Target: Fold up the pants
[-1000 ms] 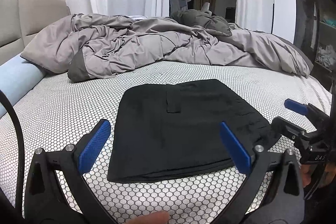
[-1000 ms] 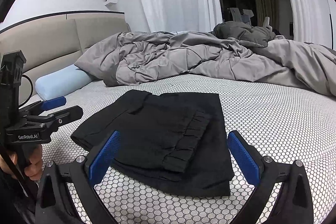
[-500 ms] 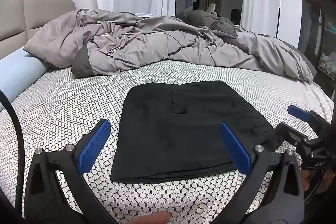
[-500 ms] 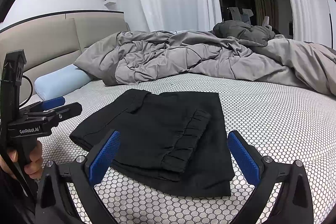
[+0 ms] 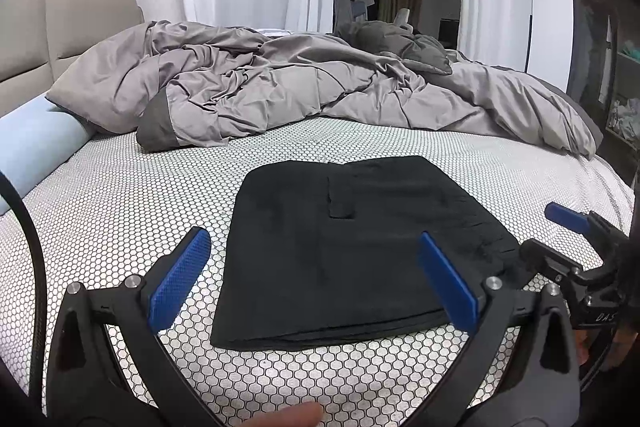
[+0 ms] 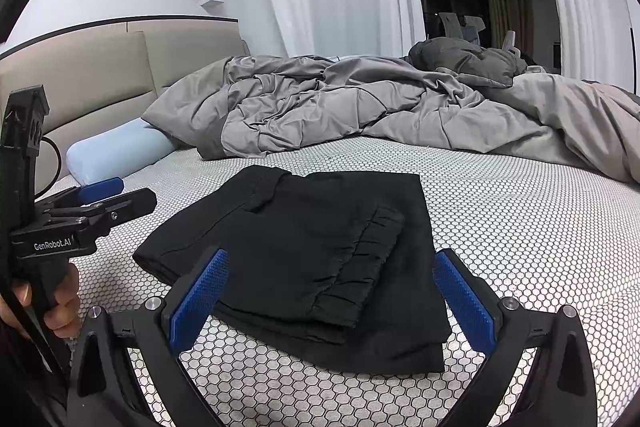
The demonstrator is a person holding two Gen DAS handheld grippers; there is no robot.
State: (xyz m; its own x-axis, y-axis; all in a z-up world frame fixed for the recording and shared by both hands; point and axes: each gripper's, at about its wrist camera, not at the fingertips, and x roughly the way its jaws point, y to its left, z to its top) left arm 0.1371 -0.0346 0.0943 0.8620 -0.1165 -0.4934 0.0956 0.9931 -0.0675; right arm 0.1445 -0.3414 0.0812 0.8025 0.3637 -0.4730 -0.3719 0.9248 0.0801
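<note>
Both claws have eased back a touch; nothing else has shifted. Left claw (image 5: 314, 281) gapes wide, empty, above the near edge of the pants (image 5: 360, 247). Right claw (image 6: 330, 297) gapes wide, empty too. Folded pants lie flat on the bed (image 6: 520, 227), duvet (image 6: 360, 107) at 12 o'clock.
</note>
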